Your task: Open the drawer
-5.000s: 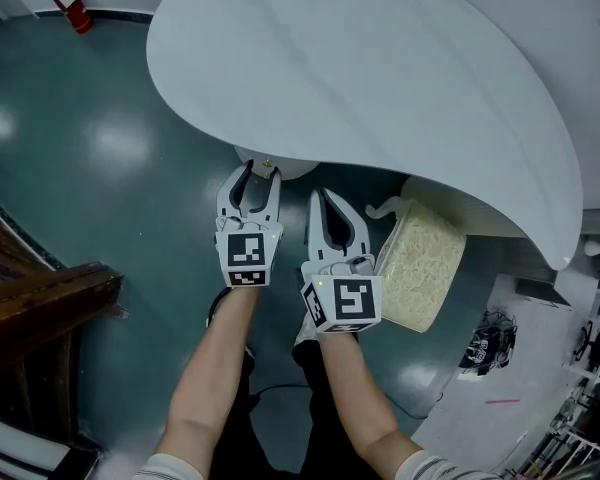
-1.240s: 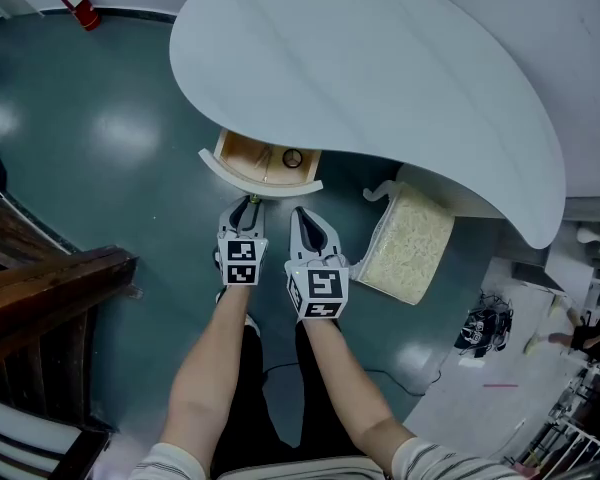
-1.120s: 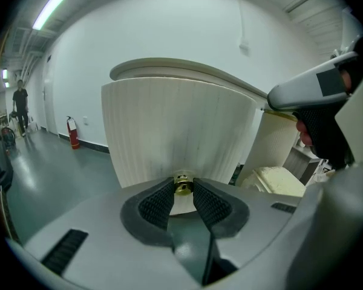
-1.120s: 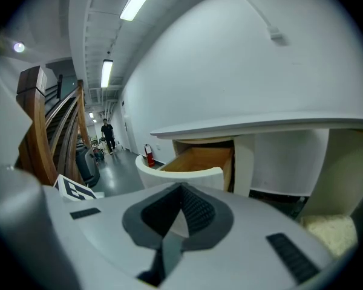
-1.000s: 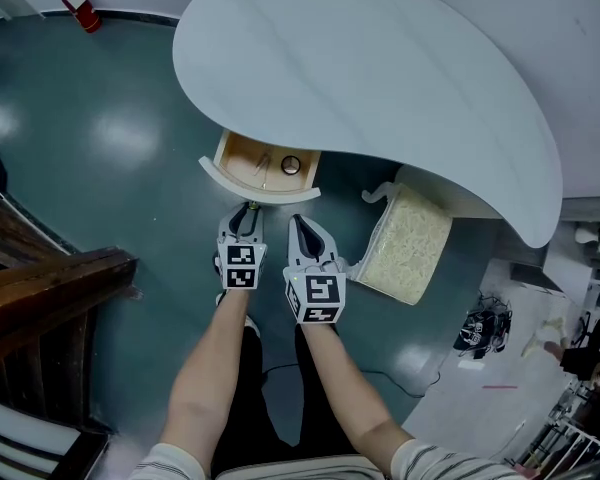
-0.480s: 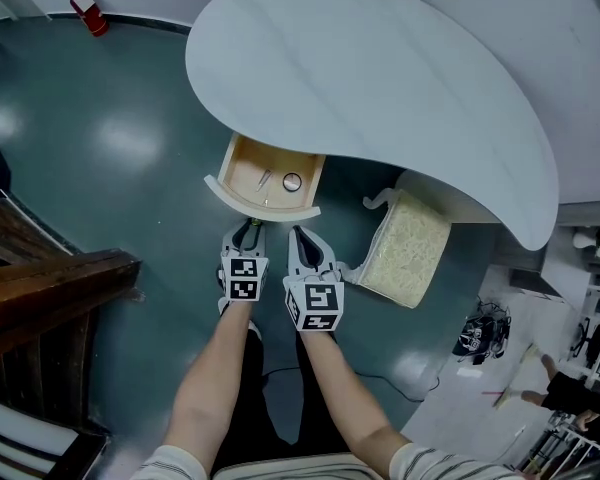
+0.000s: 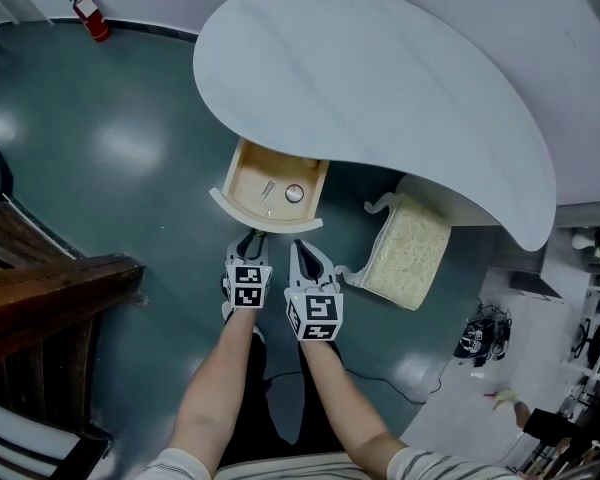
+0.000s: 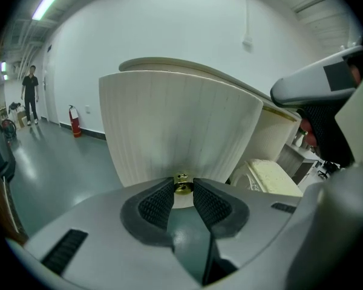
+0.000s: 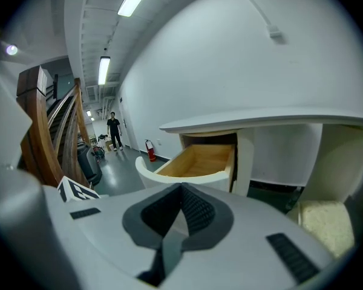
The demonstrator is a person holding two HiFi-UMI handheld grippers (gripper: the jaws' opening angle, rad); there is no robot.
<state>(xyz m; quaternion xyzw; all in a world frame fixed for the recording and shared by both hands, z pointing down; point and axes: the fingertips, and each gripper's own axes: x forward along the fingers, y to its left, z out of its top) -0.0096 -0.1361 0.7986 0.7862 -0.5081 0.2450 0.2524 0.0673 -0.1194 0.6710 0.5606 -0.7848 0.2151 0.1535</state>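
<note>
The wooden drawer (image 7: 270,188) stands pulled out from under the white curved table (image 7: 380,78). Its rounded white front (image 8: 181,125) fills the left gripper view. My left gripper (image 7: 252,236) is shut on the small brass knob (image 8: 182,183) at the middle of that front, and the pads (image 8: 158,203) press it from both sides. My right gripper (image 7: 303,248) hangs just right of the left one, shut, with nothing between its pads. From the right gripper (image 9: 181,190) the open drawer (image 9: 196,161) shows its bare wooden inside. A small round thing (image 7: 294,194) lies in the drawer.
A white stool with a cream cushion (image 7: 405,251) stands right of the drawer, close to my right gripper. A dark wooden stair rail (image 7: 50,298) runs at the left. A red fire extinguisher (image 7: 88,15) stands by the far wall. A person (image 8: 30,92) stands far off.
The drawer has slid further out from under the table, with the left gripper on its knob. Both grippers have drawn back toward the person.
</note>
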